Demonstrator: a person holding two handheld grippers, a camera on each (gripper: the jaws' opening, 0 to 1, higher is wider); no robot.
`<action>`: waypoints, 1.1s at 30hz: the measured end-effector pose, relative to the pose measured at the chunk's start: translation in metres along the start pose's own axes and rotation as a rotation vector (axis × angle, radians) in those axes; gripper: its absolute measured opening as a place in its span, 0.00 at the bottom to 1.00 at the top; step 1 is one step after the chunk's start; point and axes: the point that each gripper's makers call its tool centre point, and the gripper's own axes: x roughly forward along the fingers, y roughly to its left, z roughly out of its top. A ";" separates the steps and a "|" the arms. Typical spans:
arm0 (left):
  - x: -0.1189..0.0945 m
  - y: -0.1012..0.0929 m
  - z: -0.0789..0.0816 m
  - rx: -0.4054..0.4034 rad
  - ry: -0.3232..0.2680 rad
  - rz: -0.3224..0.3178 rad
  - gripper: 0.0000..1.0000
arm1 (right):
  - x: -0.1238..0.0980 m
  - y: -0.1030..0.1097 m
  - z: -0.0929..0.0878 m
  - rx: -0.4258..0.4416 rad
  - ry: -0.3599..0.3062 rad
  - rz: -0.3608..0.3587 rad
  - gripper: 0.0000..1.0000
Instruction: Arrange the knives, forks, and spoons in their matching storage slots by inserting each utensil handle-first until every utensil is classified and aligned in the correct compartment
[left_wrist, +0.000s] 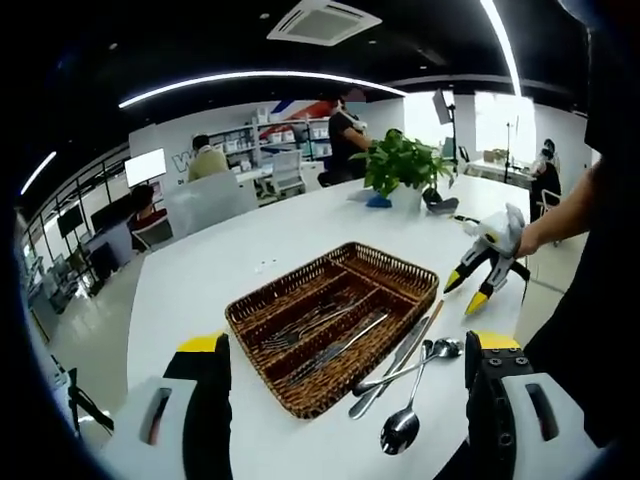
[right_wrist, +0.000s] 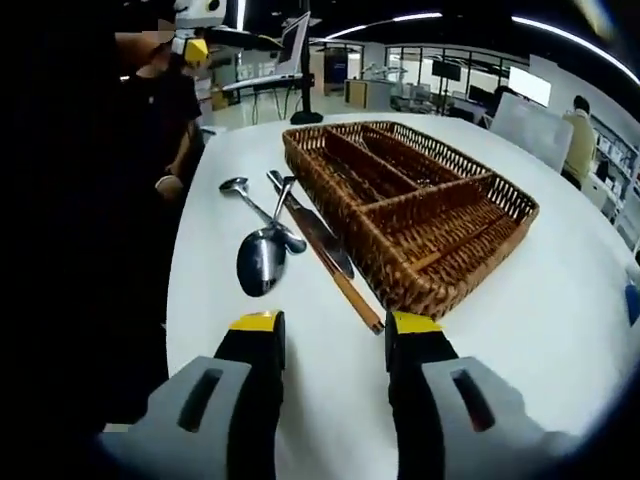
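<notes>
A brown wicker cutlery basket (left_wrist: 262, 300) with divided slots sits on the white table. Forks (left_wrist: 305, 325) and other metal utensils (left_wrist: 340, 350) lie in its long slots. On the table beside it rest a large spoon (left_wrist: 402, 428), a second spoon (left_wrist: 440, 349), a knife (left_wrist: 392, 368) and a wooden-handled piece (left_wrist: 432, 318). My left gripper (left_wrist: 348, 342) stands wide open in front of the basket, holding nothing. My right gripper (right_wrist: 335, 322) is open just short of the wooden handle (right_wrist: 352, 292), beside the big spoon (right_wrist: 260, 262), the knife (right_wrist: 310, 228) and the basket (right_wrist: 455, 285). It also hangs beyond the basket (left_wrist: 464, 292).
A potted plant (left_wrist: 403, 165) stands at the table's far end. The person in dark clothes (right_wrist: 90, 200) stands against the table edge next to the loose cutlery. Something blue (right_wrist: 632, 300) lies at the right rim. Other people, desks and chairs are behind.
</notes>
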 end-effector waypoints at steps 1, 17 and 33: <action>0.000 0.000 -0.001 -0.001 0.001 -0.001 0.99 | 0.003 0.000 -0.001 -0.010 0.005 0.004 0.35; -0.010 0.000 -0.011 0.011 0.042 0.001 0.99 | 0.026 -0.009 -0.003 -0.064 0.044 0.014 0.25; -0.007 0.005 0.001 0.016 0.022 0.001 0.99 | 0.021 -0.004 -0.003 -0.157 0.102 0.073 0.07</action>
